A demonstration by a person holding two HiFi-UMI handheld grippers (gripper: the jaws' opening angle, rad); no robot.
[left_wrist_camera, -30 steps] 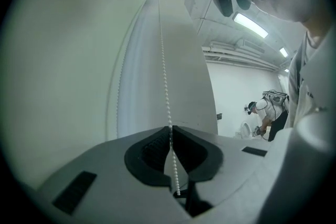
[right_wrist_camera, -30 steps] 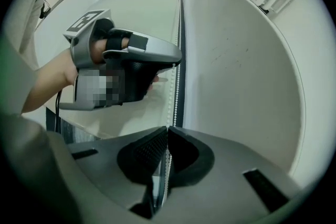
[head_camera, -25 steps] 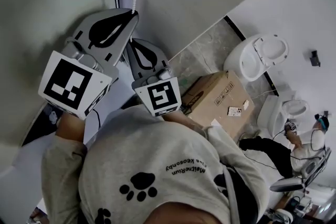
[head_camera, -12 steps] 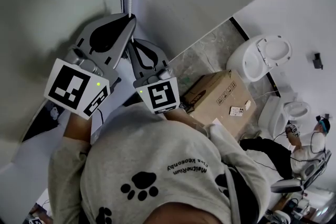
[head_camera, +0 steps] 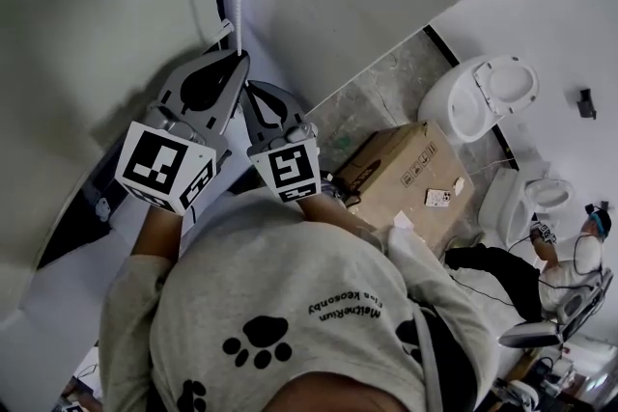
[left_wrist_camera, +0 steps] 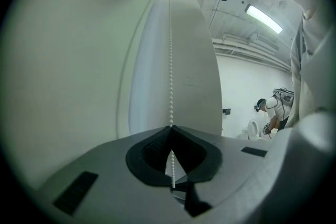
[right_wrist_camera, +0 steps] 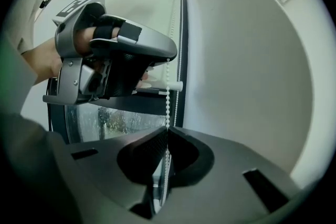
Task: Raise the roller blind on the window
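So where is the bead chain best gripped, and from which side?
Grip the bead chain on its free hanging run, coming in level from the room side. It hangs thin and vertical; the left gripper and right gripper pinch it so.

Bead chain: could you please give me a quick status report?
Left gripper shut on bead chain, right gripper shut on it below. Blind partly up, glass showing. Nothing in the way.
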